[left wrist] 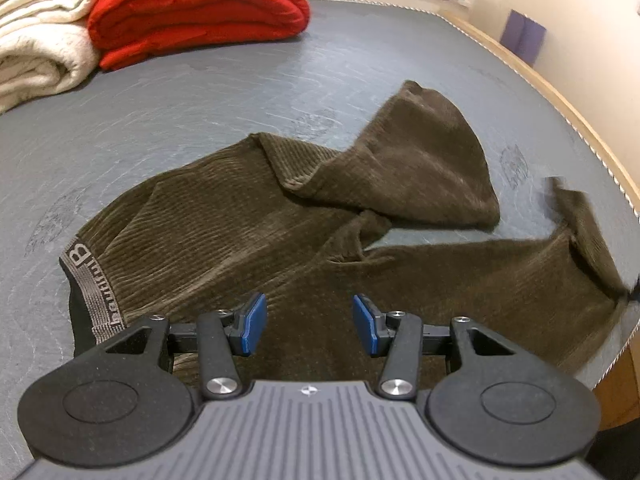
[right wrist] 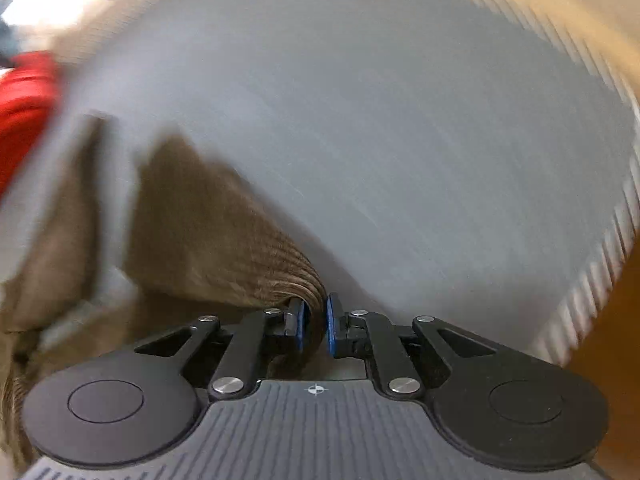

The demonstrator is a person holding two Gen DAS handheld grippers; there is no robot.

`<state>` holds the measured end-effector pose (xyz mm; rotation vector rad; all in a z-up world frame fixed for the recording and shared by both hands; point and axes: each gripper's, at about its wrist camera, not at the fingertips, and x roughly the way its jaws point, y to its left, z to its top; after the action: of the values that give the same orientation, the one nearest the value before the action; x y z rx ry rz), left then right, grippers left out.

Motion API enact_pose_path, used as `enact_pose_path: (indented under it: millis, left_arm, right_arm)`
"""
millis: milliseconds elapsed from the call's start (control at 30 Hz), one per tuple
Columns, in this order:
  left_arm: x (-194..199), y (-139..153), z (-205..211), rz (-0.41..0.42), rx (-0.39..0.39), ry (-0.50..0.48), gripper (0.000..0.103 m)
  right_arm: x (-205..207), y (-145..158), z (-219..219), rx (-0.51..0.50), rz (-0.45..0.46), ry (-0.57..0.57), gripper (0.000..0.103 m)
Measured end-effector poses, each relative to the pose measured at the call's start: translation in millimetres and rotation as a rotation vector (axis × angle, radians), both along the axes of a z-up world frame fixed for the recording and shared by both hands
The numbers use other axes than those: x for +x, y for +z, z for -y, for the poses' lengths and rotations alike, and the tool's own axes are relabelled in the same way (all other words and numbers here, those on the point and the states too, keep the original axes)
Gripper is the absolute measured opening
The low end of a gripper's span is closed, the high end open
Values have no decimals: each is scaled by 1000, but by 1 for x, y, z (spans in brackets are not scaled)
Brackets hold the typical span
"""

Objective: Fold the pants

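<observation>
Right hand-held gripper (right wrist: 315, 330) clamped on brown corduroy pants (left wrist: 248, 220) fold. Left hand-held gripper (left wrist: 310, 324) open over pants, nothing between pads. Pants sprawled on grey tabletop (left wrist: 180, 100). Red blanket (left wrist: 196, 12), cream blanket (left wrist: 36, 40) stacked at 11 o'clock, well apart.

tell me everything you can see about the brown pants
The brown ribbed corduroy pants lie spread and rumpled on the grey mat, not yet folded. A grey elastic waistband with woven lettering sits at the left end. One leg is flipped back over itself; the other runs right to the mat's edge. The right gripper pinches a bunched fold; the open left gripper hovers above the seat.
</observation>
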<state>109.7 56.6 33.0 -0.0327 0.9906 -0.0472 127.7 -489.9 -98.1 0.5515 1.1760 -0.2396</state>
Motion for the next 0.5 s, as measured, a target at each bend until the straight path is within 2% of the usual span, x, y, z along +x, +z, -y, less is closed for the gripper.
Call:
enact_pose_path:
  millis: [33,100,200,267,333,400,433,500]
  left_arm:
    - [0,-1,2,-1,2,-2,53]
    - [2,-3,5,-6,3,-2,53]
    - [6,-5,9,-9,7,-3,54]
    - [8,-7,12,-11,12,-9,55]
    - [10,-9,14,-15,21,-12,56]
    - [13,-11,13,-22,22,-11,56]
    - [13,-12,13,-24,22,-11,56]
    - [14,-12,12,-24,23,-14,56]
  right_arm:
    - [-9,-13,13,40,-64,-40,12]
    - [-20,-20,27,71,-89,-87,20]
    - [-19,2,26,-29,-11,-77,23]
    - [-16,20,19,-96,72,-67,30]
    - [-11,39,9,-217,144,-66,32]
    - [-5,51,0,-330,179,-72,37]
    - [0,53,1,-336,193,-88,41]
    - [5,52,7,-278,213,-126,52]
